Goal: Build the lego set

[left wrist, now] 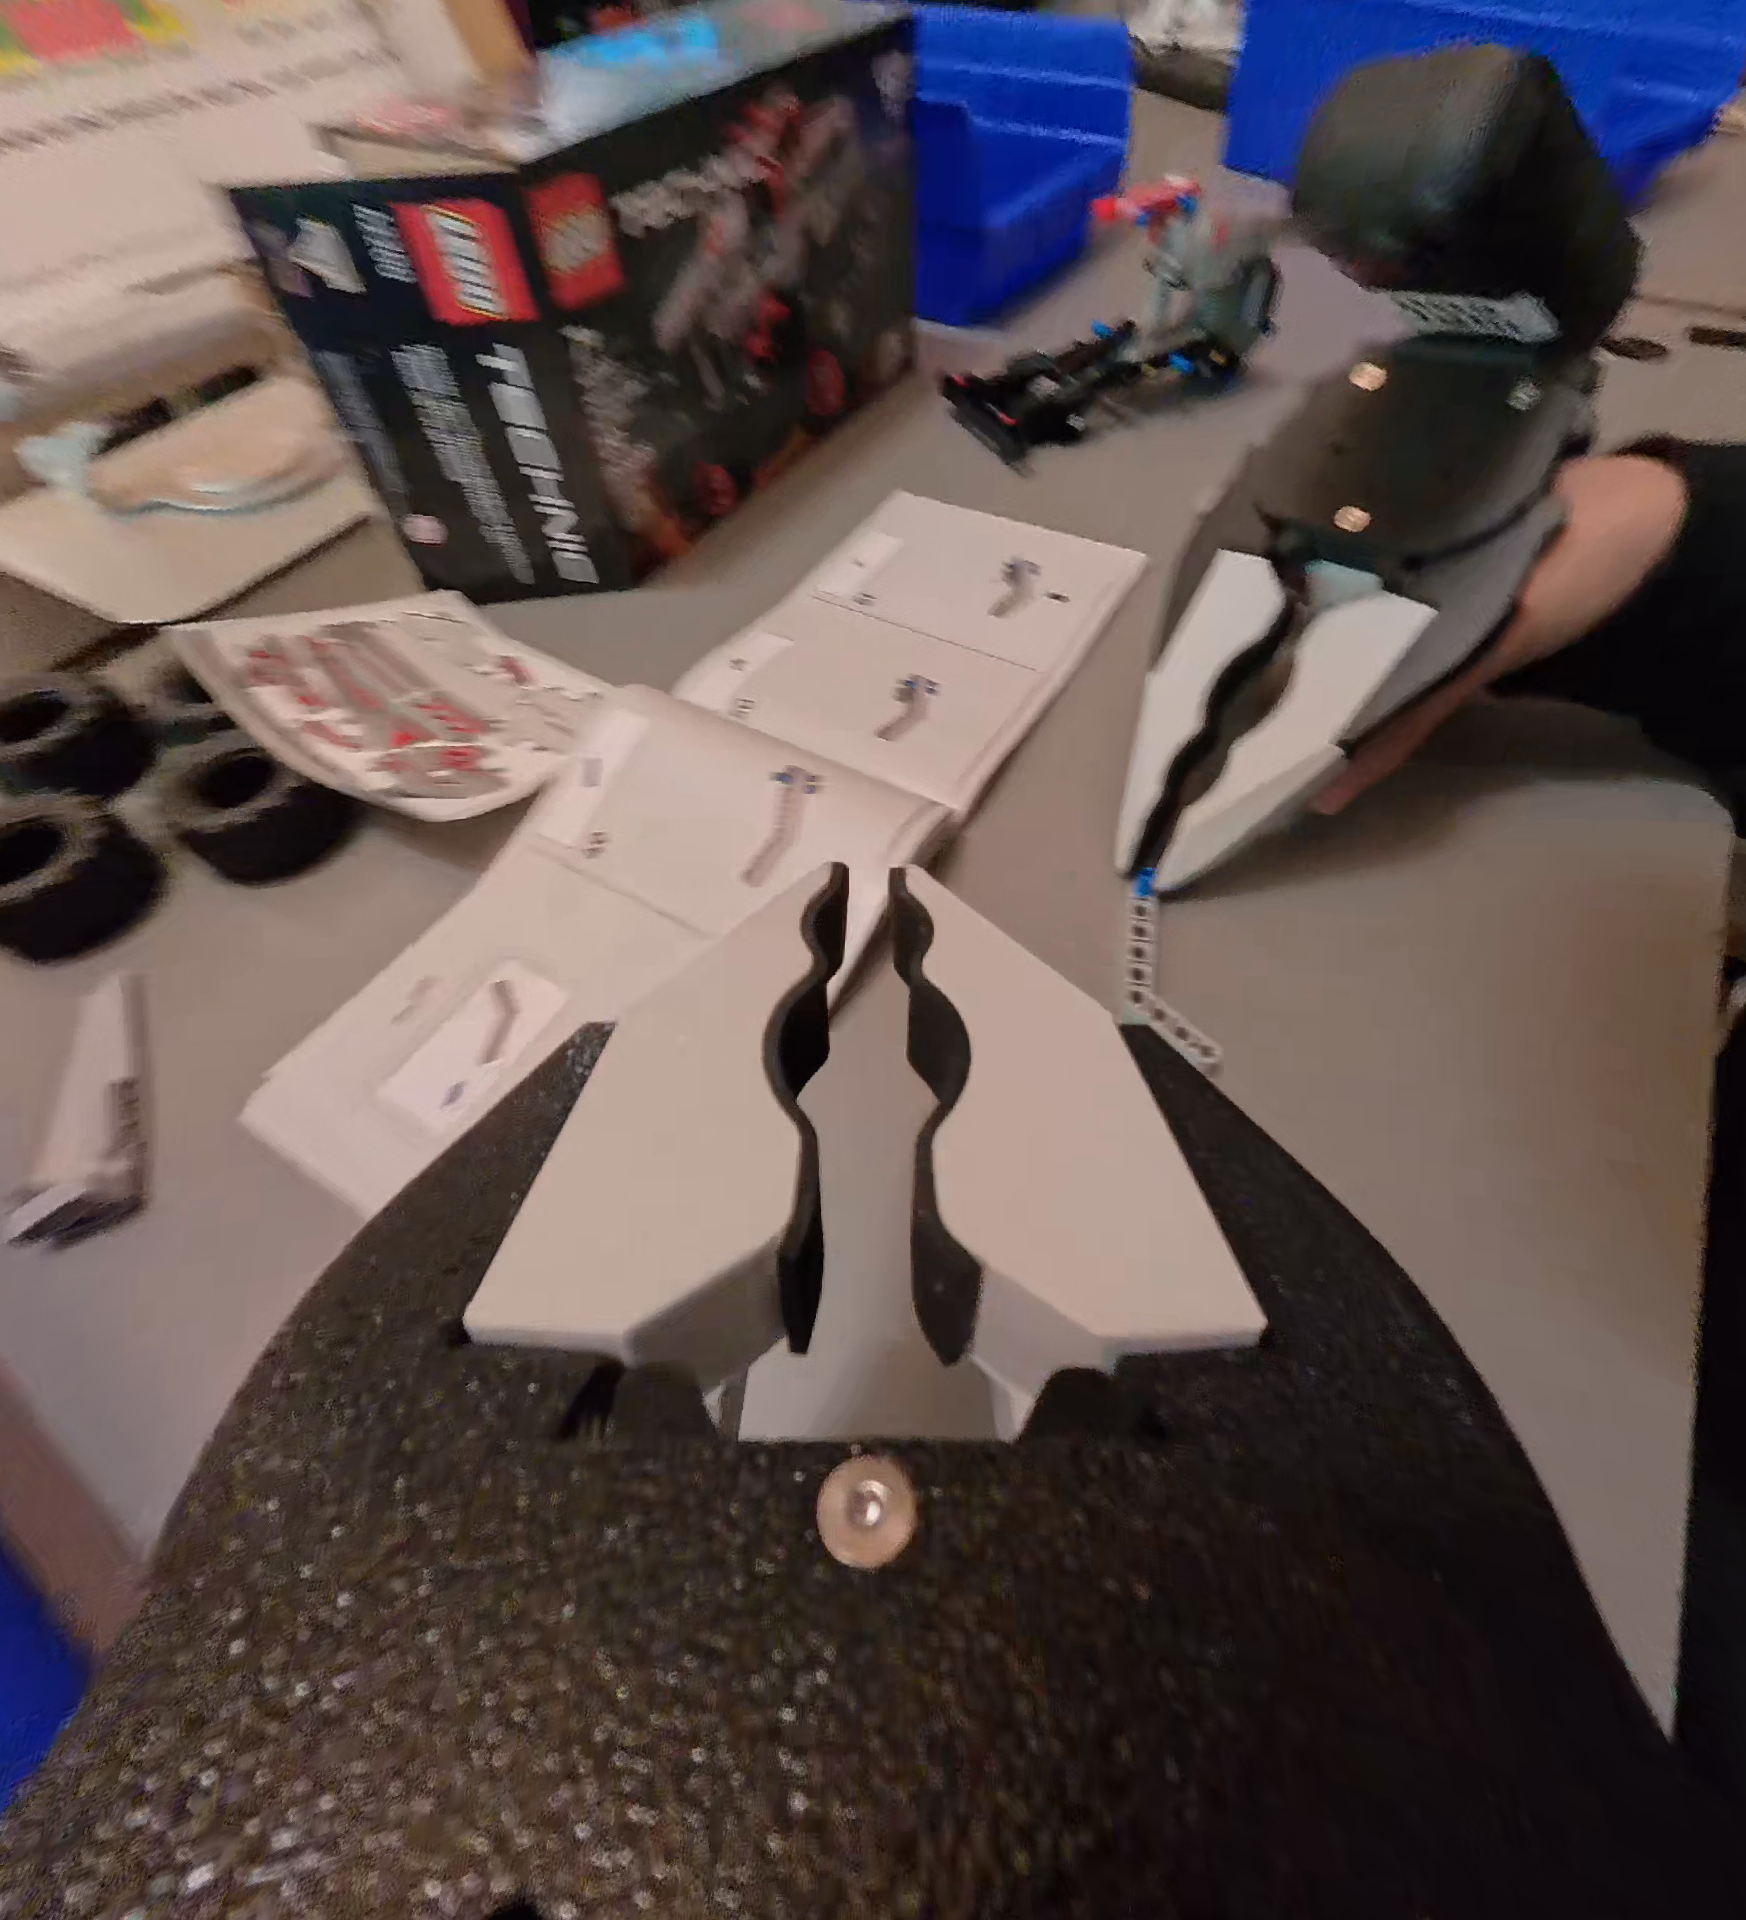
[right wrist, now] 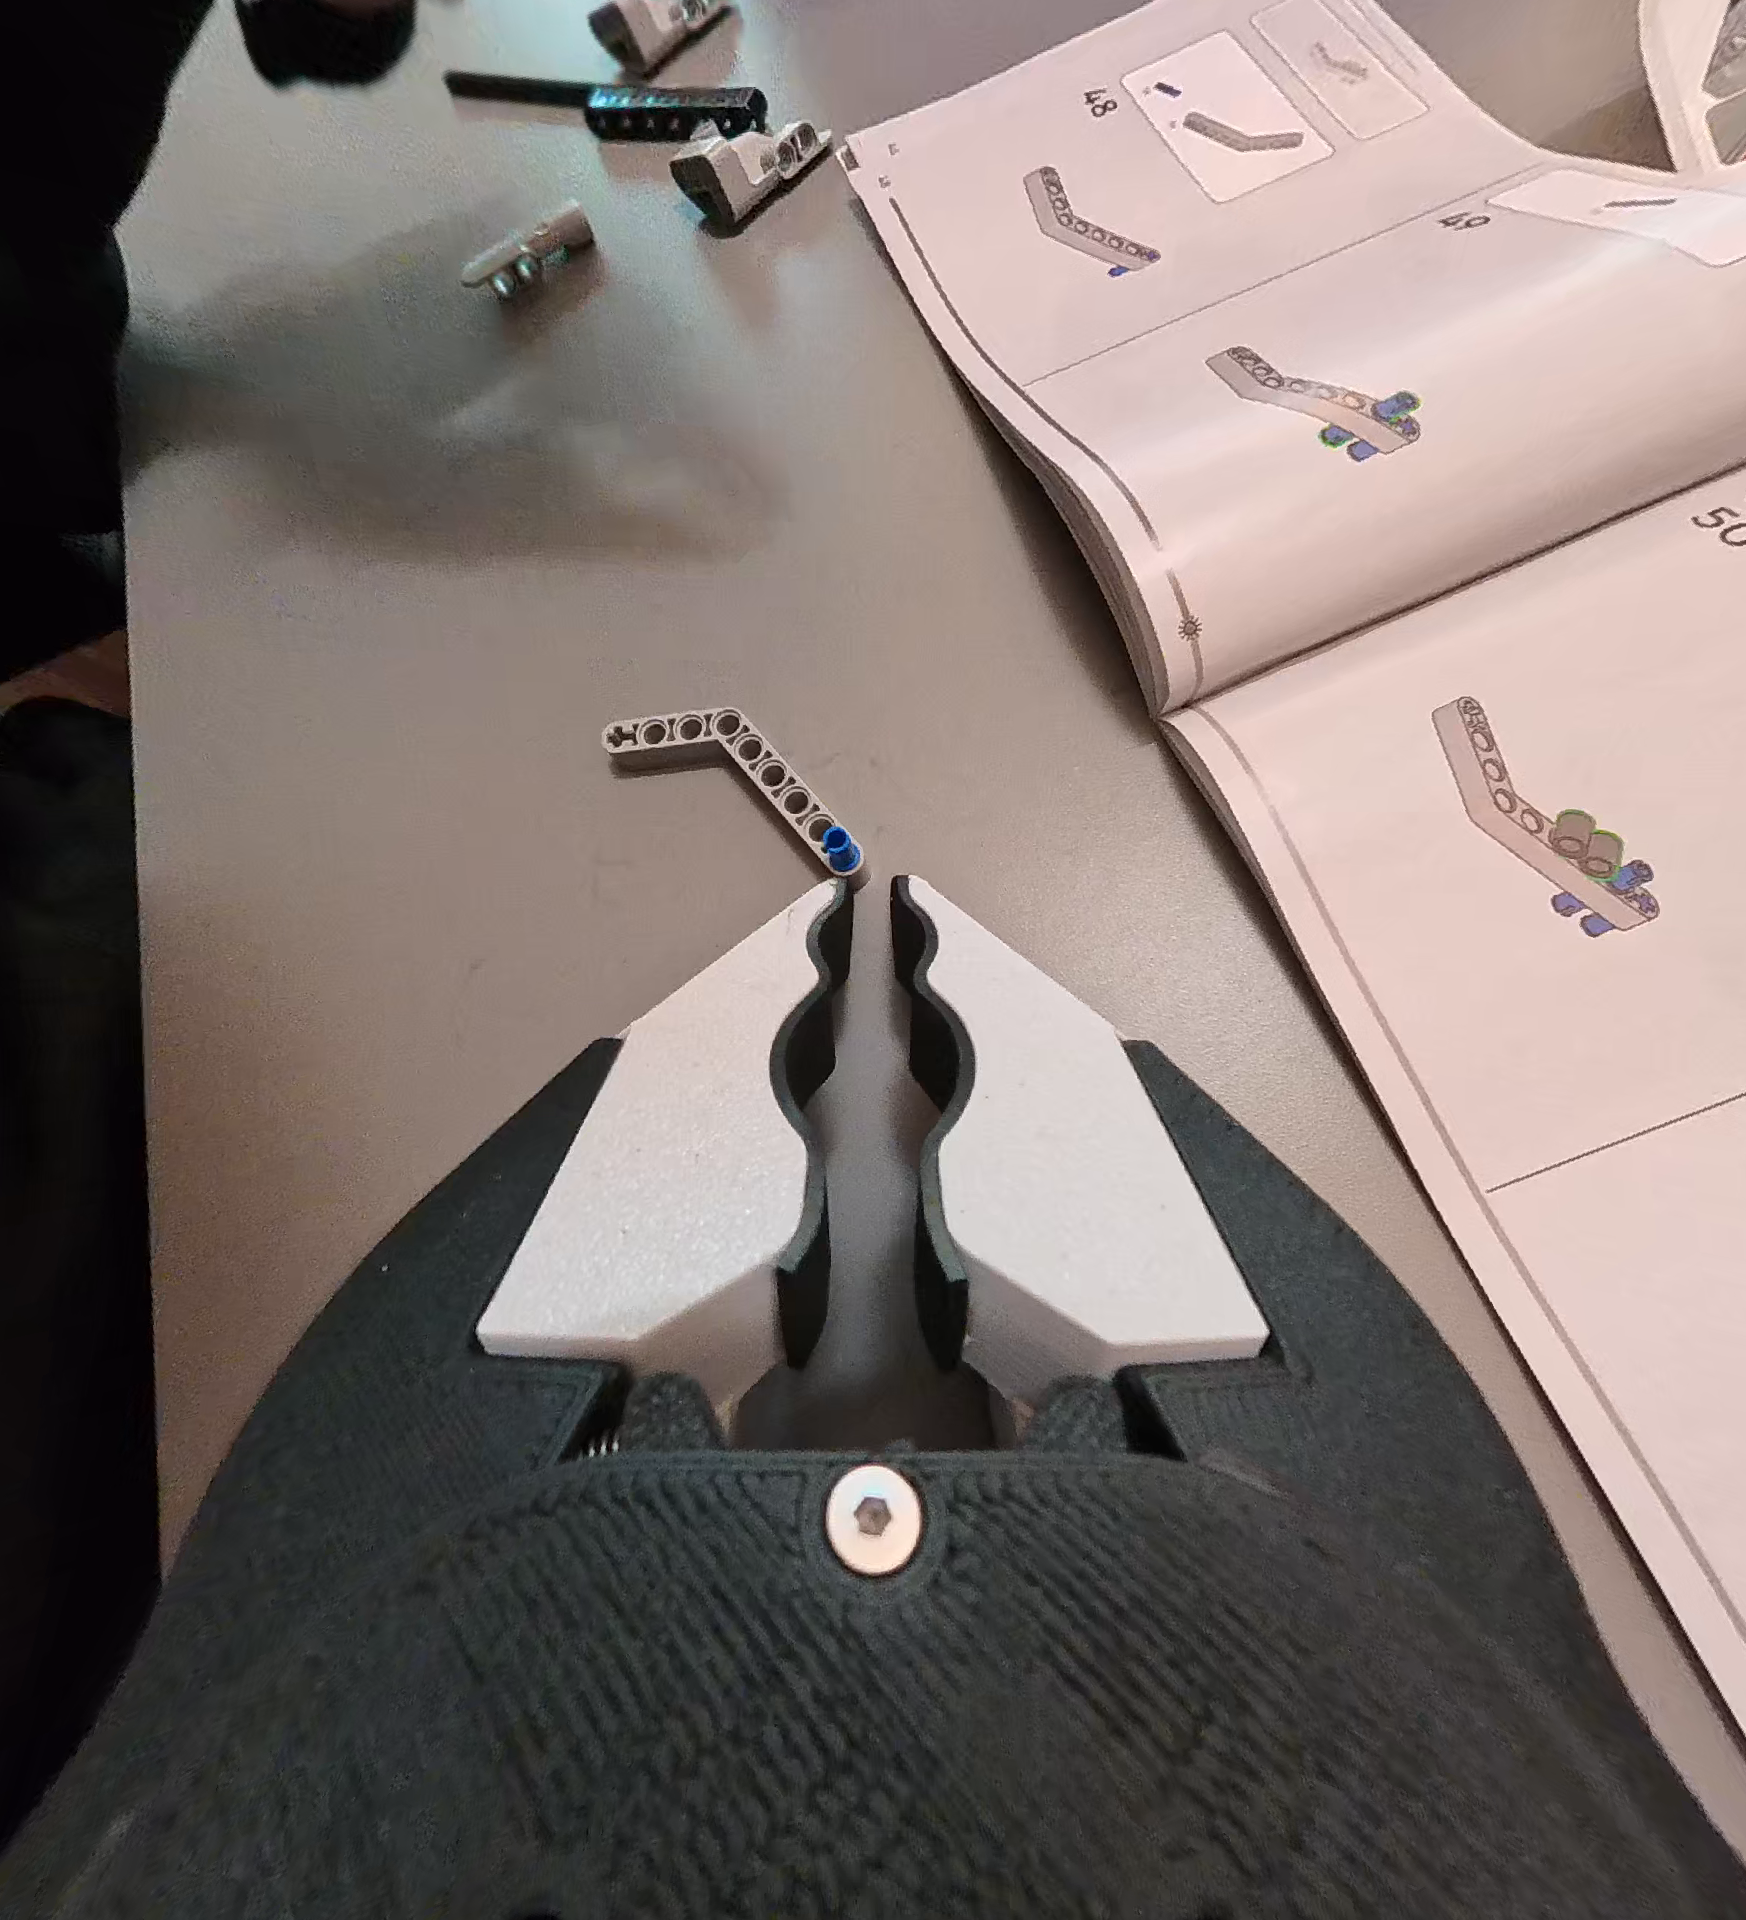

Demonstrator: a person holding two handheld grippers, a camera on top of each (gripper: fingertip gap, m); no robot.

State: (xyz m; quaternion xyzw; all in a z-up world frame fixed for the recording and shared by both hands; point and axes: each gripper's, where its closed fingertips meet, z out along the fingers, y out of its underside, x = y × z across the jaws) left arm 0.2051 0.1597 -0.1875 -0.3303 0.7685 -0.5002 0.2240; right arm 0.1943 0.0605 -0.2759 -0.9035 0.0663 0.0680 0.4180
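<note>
We're at a grey work table [right wrist: 453, 540] in what looks like an office or hobby room. Evidence: set box [left wrist: 599, 343], open instruction booklet [right wrist: 1471, 520], sticker sheet [left wrist: 381, 707], black tyres [left wrist: 48, 873], a part-built model [left wrist: 1129, 353], blue storage bins [left wrist: 1014, 156] behind. Exact room type unclear.

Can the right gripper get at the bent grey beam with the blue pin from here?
Probably yes: the right gripper sits just short of the beam, jaws slightly apart, nothing lying between them.
</note>
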